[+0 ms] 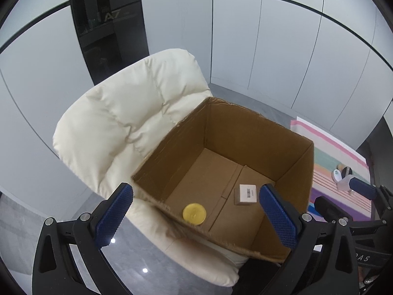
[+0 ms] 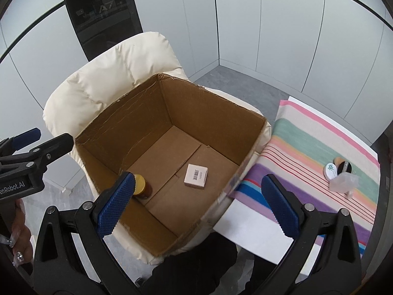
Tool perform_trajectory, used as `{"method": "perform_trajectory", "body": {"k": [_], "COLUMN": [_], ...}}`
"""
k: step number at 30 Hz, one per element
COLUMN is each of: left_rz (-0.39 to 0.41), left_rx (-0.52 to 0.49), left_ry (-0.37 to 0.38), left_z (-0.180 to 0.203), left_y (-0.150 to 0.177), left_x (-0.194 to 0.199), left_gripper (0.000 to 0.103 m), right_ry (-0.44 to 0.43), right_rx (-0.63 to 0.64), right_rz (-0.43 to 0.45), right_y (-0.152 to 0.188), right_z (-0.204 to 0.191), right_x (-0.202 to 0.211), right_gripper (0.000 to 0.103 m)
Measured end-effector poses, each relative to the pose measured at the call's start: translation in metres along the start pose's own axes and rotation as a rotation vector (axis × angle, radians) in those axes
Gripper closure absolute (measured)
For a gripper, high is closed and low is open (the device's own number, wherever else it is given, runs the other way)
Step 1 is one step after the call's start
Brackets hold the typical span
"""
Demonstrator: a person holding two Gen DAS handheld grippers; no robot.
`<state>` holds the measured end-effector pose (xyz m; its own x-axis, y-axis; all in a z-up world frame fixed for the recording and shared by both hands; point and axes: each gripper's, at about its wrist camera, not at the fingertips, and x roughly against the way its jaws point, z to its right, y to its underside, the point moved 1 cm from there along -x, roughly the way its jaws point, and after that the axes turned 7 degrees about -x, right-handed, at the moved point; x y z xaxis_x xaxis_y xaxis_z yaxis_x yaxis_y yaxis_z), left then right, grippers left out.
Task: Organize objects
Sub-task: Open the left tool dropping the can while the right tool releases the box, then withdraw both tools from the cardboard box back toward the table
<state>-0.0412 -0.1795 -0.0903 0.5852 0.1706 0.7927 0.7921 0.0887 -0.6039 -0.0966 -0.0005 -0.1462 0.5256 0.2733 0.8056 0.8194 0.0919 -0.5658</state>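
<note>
Our left gripper (image 1: 196, 217) and right gripper (image 2: 196, 204) hang spread wide and empty above a cardboard box (image 2: 127, 120) on a cream chair (image 2: 98, 81). Inside we see a yellow-lidded jar (image 1: 194, 213) at 7 o'clock and a small barcoded box (image 2: 196, 175) near centre.

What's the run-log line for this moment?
left gripper: open, empty | right gripper: open, empty | cardboard box: yellow-lidded jar, small barcoded box | striped cloth: small items left
</note>
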Motion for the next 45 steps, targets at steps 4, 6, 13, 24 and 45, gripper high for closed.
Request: {"method": "perform_trajectory", "body": {"k": [4,6,13,24,45], "left_rz": [0.004,0.001,-0.009,-0.035,-0.063], "left_rx": [-0.006,0.000,-0.025,-0.023,0.029], "left_ry": [0.008,0.027,0.029,0.057,0.118], "left_z": [0.001,0.002,0.008,0.018,0.022], "left_y": [0.016,0.028,0.063,0.110,0.136], "left_x": [0.018,0.031,0.060,0.083,0.082], "left_gripper": [0.000,0.000,0.000,0.000,0.000], "right_ry": [-0.005,-0.009,-0.010,0.017,-0.044], "right_rx": [-0.011,-0.014,-0.017,0.030,-0.019], "right_rz": [-0.010,-0.012,-0.011,-0.003,-0.044], "right_y": [0.014,0.022,0.050,0.100,0.133], "right_z": [0.001,0.001,-0.001,-0.002,0.015], "right_x": [0.016,0.026,0.061,0.099,0.117], "right_gripper": [0.000,0.000,0.000,0.000,0.000]}}
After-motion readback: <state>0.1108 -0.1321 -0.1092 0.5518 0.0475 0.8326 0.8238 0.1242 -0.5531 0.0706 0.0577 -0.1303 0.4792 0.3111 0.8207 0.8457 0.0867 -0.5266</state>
